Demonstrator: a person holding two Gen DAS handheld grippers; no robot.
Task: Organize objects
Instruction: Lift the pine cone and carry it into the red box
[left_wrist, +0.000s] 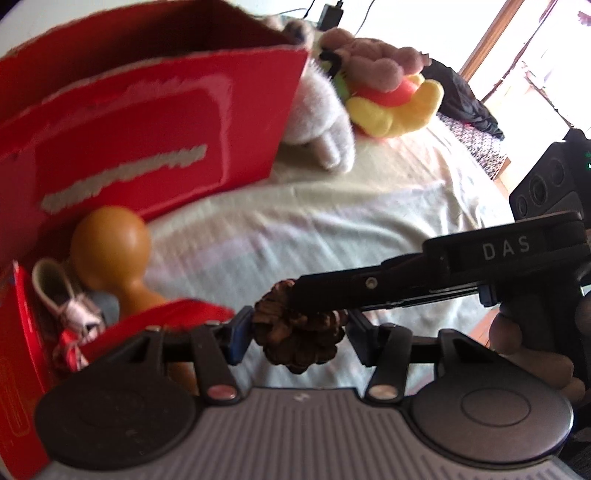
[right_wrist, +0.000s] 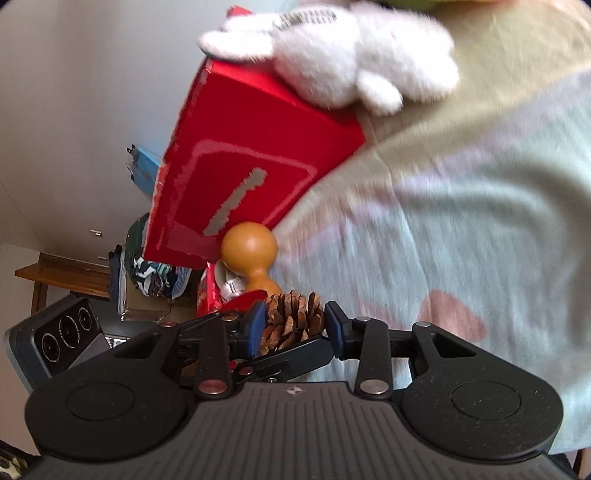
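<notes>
A brown pine cone (left_wrist: 299, 341) (right_wrist: 291, 321) hangs between the blue pads of my left gripper (left_wrist: 299, 334), which touch it on both sides. My right gripper (right_wrist: 295, 328) holds the same cone from the right, pads against its scales; one of its black fingers (left_wrist: 332, 295) crosses over the cone. Just left stands an open red box (left_wrist: 22, 350) with its lid (left_wrist: 147, 129) (right_wrist: 258, 147) raised. In it are a wooden gourd-shaped piece (left_wrist: 110, 243) (right_wrist: 251, 247) and a small shoe (left_wrist: 66, 295).
A white plush toy (left_wrist: 317, 122) (right_wrist: 351, 66) leans against the lid's far end. A yellow and red plush (left_wrist: 391, 107) and a brown one (left_wrist: 369, 55) lie behind it. Everything rests on a pale bedsheet (left_wrist: 332, 221). A hand (left_wrist: 517, 332) holds the right gripper.
</notes>
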